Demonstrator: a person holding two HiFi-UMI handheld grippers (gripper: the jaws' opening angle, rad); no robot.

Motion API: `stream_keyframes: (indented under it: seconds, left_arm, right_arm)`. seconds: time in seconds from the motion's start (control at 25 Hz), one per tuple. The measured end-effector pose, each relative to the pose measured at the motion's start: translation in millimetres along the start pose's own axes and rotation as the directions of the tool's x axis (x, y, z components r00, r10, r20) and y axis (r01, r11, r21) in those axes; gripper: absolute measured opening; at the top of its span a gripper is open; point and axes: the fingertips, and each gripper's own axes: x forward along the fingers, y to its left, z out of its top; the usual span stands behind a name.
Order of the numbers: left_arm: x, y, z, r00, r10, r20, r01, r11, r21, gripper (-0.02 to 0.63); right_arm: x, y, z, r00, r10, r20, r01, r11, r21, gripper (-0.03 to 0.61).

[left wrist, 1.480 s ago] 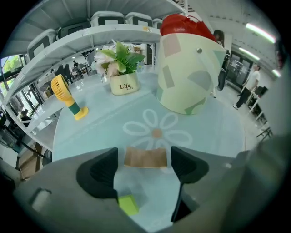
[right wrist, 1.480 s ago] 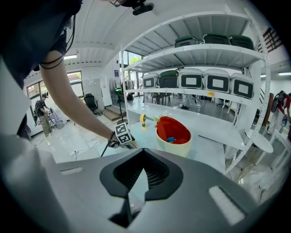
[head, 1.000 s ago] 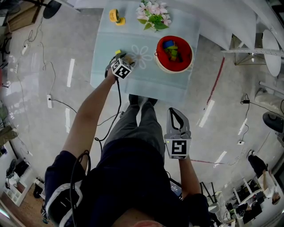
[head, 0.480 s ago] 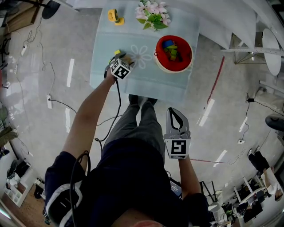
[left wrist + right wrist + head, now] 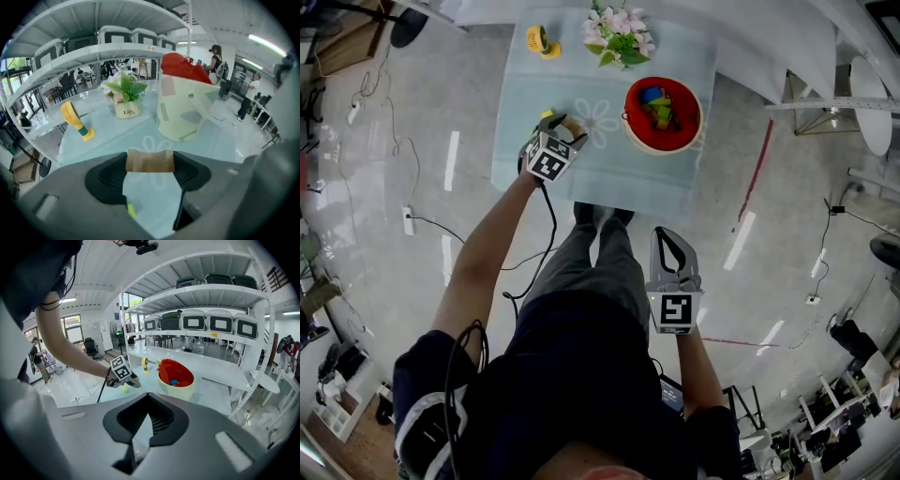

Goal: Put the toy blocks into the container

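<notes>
Step in hand: transfer of a tan block [image 5: 150, 161] to the container [image 5: 182, 112]. Gripped crosswise at the tips of the left gripper [image 5: 563, 125], jaws set fairly wide and pressing on both ends of it. Held above the table [image 5: 525, 103], left of centre in the head view, short of the red-lined container at upper centre-right. Already loaded there: several coloured blocks [image 5: 657, 105]. Lying on the table just below the jaws: a small yellow-green piece [image 5: 131, 210], probably another block to collect. Right gripper [image 5: 667, 234] parked low in the frame, off the table, jaws together with nothing between.

Next move, as judged: carry rightward over the rim, centre above the opening, then open the jaws. Keep clear of the flower pot [image 5: 127, 109] beyond.
</notes>
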Motion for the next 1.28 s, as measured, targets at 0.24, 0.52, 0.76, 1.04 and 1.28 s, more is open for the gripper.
stream_keyframes:
  seconds: [0.24,0.52,0.76,1.04,1.28]
  left_arm:
    - [-43.0,-18.5,43.7,0.997,-0.031,0.071,0.03,0.999,0.021,0.305]
    - [-88.4,-37.2,94.0,0.989,-0.064,0.132,0.056,0.997,0.061,0.305]
    - [-111.6,-62.5,138.8,0.978,-0.112,0.176,0.09,0.987,0.131,0.305]
    - [-109.3,-89.5,174.9,0.968,-0.162,0.19,0.125,0.973,0.195,0.305]
    - [-93.6,-104.4,193.8,0.968,-0.183,0.173,0.142,0.963,0.228,0.305]
  right_arm:
    - [-1.8,-1.9,1.0,1.0,-0.004,0.011,0.004,1.0,0.002,-0.002]
    - [-6.1,-5.1,2.7,1.0,-0.007,0.025,0.007,1.0,-0.011,-0.002]
    - [-11.7,-7.4,-2.8,1.0,-0.015,0.019,0.015,1.0,-0.008,-0.002]
    - [-18.8,-10.9,-4.2,0.999,-0.028,0.027,0.029,1.0,-0.006,-0.002]
    - [-26.6,-14.8,-6.8,0.999,-0.041,0.027,0.041,0.999,-0.003,-0.002]
